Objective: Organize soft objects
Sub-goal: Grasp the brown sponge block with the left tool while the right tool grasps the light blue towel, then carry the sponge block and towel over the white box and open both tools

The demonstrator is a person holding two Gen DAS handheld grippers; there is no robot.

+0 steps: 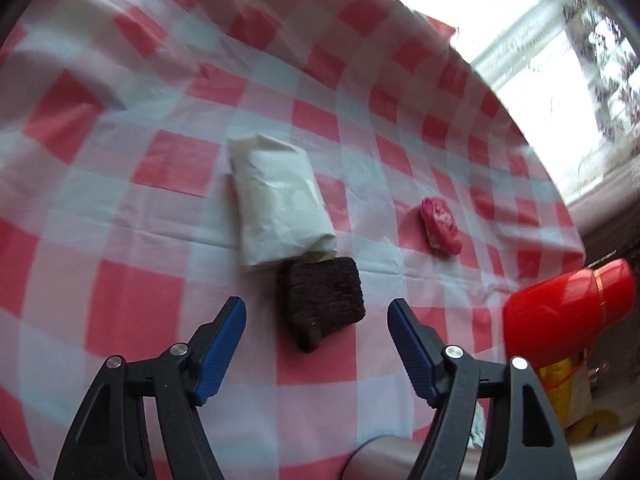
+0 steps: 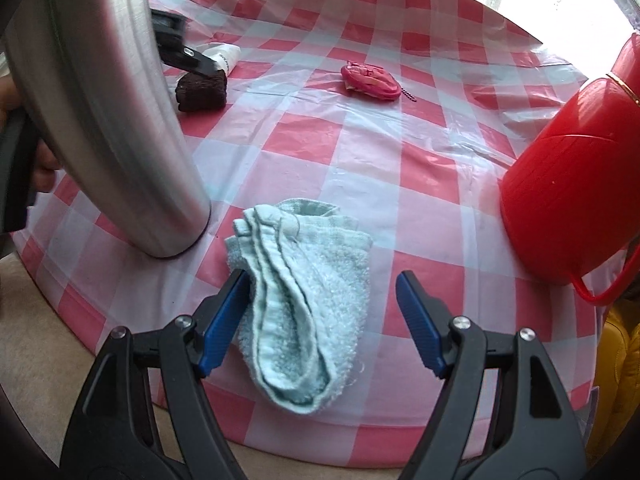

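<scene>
1 pale blue terry towel (image 2: pixel 304 316), folded into a thick loopy wad, lies at the near edge of the surface (image 2: pixel 400 168), between the spread blue pads of the right tool (image 2: pixel 322 320); the left pad (image 2: pixel 222 320) touches its hemmed side, the other stands apart, so that tool is released. Farther in, 1 dark brown knitted block (image 1: pixel 324 300) sits just ahead of the left tool (image 1: pixel 316 344), whose 2 ribbed fingers gape wide, gripping nothing. 1 white crinkly wrapped packet (image 1: pixel 276 200) touches the block's far edge. 1 small pink pouch (image 1: pixel 440 226) lies well apart. The checked red-and-white plastic cloth is wrinkled. 1 glossy red jug (image 2: pixel 576 168) and 1 brushed-metal cylinder (image 2: pixel 120 120) stand beside the towel.
</scene>
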